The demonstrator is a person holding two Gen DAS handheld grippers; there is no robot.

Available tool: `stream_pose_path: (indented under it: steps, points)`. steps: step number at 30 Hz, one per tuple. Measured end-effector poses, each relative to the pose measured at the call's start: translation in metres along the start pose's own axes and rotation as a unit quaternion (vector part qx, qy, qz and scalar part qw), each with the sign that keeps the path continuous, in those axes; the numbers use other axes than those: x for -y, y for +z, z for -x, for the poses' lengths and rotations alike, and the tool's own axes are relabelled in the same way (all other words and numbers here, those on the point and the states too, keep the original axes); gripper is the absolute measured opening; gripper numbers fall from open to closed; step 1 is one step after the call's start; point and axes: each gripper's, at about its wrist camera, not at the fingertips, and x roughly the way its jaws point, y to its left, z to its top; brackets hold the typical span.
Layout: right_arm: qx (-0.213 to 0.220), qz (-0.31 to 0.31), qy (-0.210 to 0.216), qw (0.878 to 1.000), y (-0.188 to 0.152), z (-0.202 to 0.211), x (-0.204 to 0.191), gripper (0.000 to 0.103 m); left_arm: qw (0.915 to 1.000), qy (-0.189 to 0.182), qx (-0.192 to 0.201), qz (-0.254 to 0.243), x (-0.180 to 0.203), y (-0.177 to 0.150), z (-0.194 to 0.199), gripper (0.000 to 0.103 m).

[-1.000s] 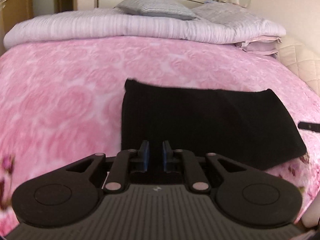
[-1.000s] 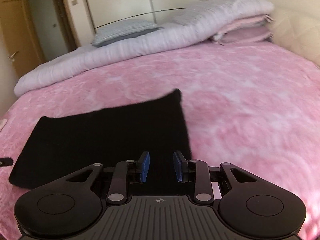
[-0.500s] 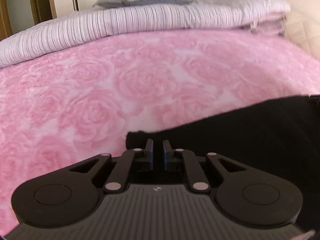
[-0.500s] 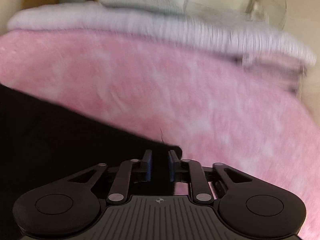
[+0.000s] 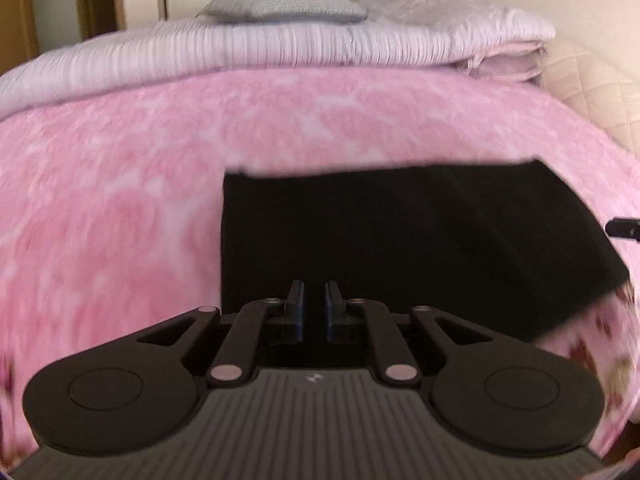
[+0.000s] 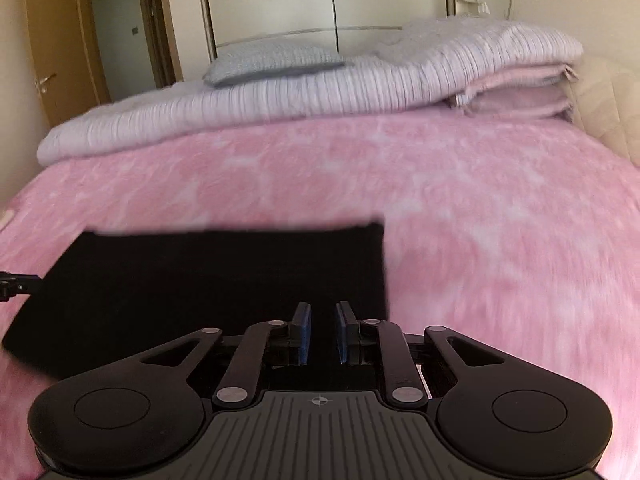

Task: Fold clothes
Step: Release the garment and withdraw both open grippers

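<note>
**A:** What surface is this, and what room?

**B:** A bed [image 5: 120, 208] under a pink rose-patterned blanket fills both wrist views. It is a bedroom. Along the far edge lies a pale striped duvet [image 6: 280, 100], folded into a long roll. One grey pillow [image 6: 272, 60] sits on it. At the far right is a stack of folded pink bedding [image 6: 520, 92]. Behind stands a cream wardrobe [image 6: 332, 0]. A wooden door [image 6: 52, 40] shows at far left in the right wrist view.

**A:** Where is the garment?

**B:** One black cloth [image 5: 400, 240] lies flat on the blanket, folded into a rough rectangle. It is near the cameras and well apart from the duvet. In the left wrist view it spreads to the right; in the right wrist view it spreads to the left.

**A:** And the grippers?

**B:** Two. The left gripper [image 5: 314, 308] sits over the cloth's near left part, its fingers set narrowly apart with a clear gap and nothing between them. The right gripper [image 6: 323, 334] sits over the near right corner, with the same small empty gap. Whether either touches the cloth, I cannot tell. Both views are blurred.
</note>
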Motion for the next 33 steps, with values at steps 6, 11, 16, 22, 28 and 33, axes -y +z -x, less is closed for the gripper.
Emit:
stream_pose_path:
  steps: [6,11,16,22,28,33]
  points:
    - [-0.033,-0.016,-0.045,0.998,-0.030,0.010,-0.017,0.017,0.9992,0.028,-0.005,0.030,0.020,-0.018,0.038,0.010]
    - [-0.031,-0.045,-0.028,0.998,-0.031,0.049,-0.040,0.017,0.9987,0.036,-0.001,0.037,0.043,-0.024,0.082,0.019]
    - [-0.046,-0.044,-0.030,0.998,-0.054,0.084,-0.067,0.017,0.9990,0.031,0.000,0.032,0.066,-0.046,0.118,0.019]
    - [-0.036,-0.020,-0.035,0.999,-0.070,0.130,-0.091,0.018,0.9984,0.038,0.031,0.029,0.082,-0.062,0.167,0.021]
    - [-0.007,-0.024,-0.044,0.999,-0.072,0.168,-0.098,0.021,0.9967,0.046,0.063,0.022,0.093,-0.075,0.211,0.028]
    - [0.006,-0.025,-0.042,0.999,-0.077,0.189,-0.103,0.029,0.9958,0.049,0.075,0.021,0.099,-0.084,0.230,0.028]
